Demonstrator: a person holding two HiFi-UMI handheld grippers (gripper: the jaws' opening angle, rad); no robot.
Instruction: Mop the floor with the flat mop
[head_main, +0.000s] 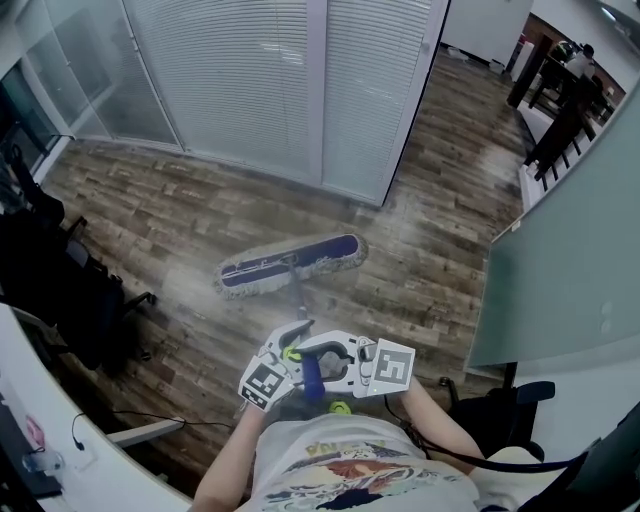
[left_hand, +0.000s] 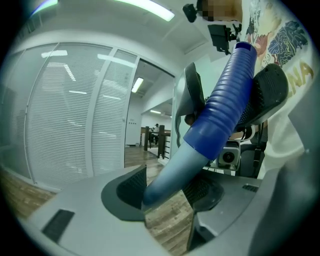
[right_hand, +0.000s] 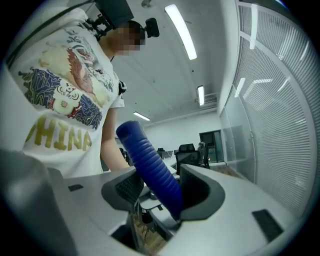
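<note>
The flat mop's head is seen flat on the wooden floor, out ahead of the person and a little left of centre, its long side laid across the boards and tilted slightly up to the right. Its handle is seen running back from the middle of the head toward the near edge, up into the two grippers held close in front of the T-shirt.

The left gripper is closed on the pale lower shaft, just below where the ribbed blue grip begins; the shaft is gripped between both dark pads. The right gripper is clamped on the ribbed grip itself, with the grip's blunt top end standing free above the jaws. The right gripper is shown just beside the left one, facing it across the handle.

Beyond the mop, a wall of slatted blinds is seen at the far side. A dark office chair is seen at the left, and a white worktop at the near left corner.
</note>
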